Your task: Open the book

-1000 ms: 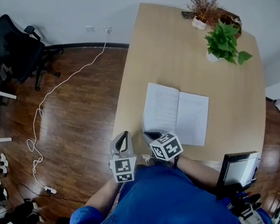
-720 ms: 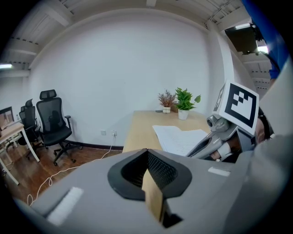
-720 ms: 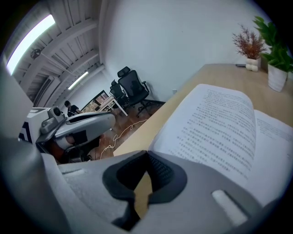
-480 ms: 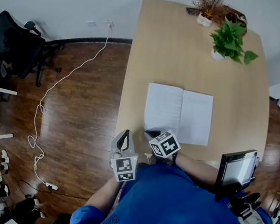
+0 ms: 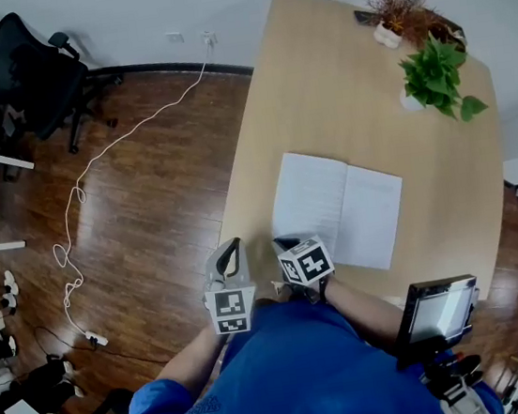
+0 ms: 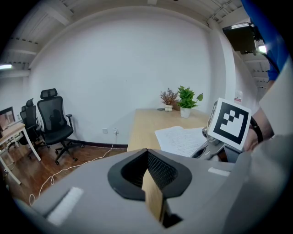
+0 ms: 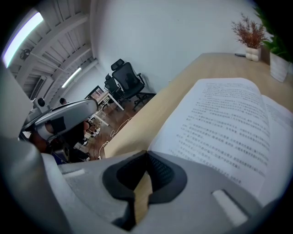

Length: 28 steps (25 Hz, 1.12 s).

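Note:
The book (image 5: 340,208) lies open and flat on the light wooden table (image 5: 318,80), two white printed pages showing. In the right gripper view the left page of the book (image 7: 229,119) fills the space just beyond the jaws. My right gripper (image 5: 285,243) is shut and empty, hovering by the book's near left corner. My left gripper (image 5: 230,247) is also shut and empty, out past the table's left edge, above the floor. The left gripper view shows the book (image 6: 183,139) off to the right, behind the right gripper (image 6: 211,147).
A green potted plant (image 5: 436,78) and a dried plant (image 5: 398,8) stand at the table's far end. An office chair (image 5: 29,75) and a white cable (image 5: 79,206) are on the wooden floor at left. A small screen (image 5: 438,310) sits at the near right.
The right gripper has sunk a little beside the book's near left corner. The left gripper has kept its place. The head view has shifted slightly.

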### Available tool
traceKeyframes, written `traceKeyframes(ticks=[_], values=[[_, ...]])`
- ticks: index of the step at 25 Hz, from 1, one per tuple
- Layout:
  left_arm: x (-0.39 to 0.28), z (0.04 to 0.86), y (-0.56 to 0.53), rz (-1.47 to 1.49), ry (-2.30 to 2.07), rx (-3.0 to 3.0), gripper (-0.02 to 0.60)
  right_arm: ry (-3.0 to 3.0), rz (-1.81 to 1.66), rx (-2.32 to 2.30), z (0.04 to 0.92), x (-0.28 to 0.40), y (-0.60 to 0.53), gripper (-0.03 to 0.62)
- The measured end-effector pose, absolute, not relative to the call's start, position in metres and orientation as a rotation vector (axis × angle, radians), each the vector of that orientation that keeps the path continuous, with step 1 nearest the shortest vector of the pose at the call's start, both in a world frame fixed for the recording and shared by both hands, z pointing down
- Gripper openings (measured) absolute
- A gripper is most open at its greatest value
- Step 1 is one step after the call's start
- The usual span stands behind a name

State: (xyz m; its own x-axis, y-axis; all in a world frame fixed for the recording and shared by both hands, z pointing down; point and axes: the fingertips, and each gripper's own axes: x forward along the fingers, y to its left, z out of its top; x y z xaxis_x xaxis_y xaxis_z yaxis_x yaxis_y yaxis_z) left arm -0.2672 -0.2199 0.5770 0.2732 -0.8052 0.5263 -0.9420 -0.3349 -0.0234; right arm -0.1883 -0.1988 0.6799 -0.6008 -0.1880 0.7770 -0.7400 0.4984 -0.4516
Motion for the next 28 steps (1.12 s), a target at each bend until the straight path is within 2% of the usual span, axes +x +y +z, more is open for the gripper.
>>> traceKeyframes(ticks=[24,26,28], values=[[-0.2765,0.5755,-0.2161,0.661,-1.602,2.261,0.007,-2.064,1.005,0.779,0.6862,-0.1965,-0.2011,0.014],[-0.2767,0.5766,-0.2156,0.664,-1.601,2.261,0.008,-2.08,1.004,0.775,0.6851,-0.1973,-0.202,0.021],[-0.2768,0.5773,-0.2149,0.664,-1.601,2.261,0.007,-2.095,1.008,0.767,0.6834,-0.1987,-0.2018,0.056]])
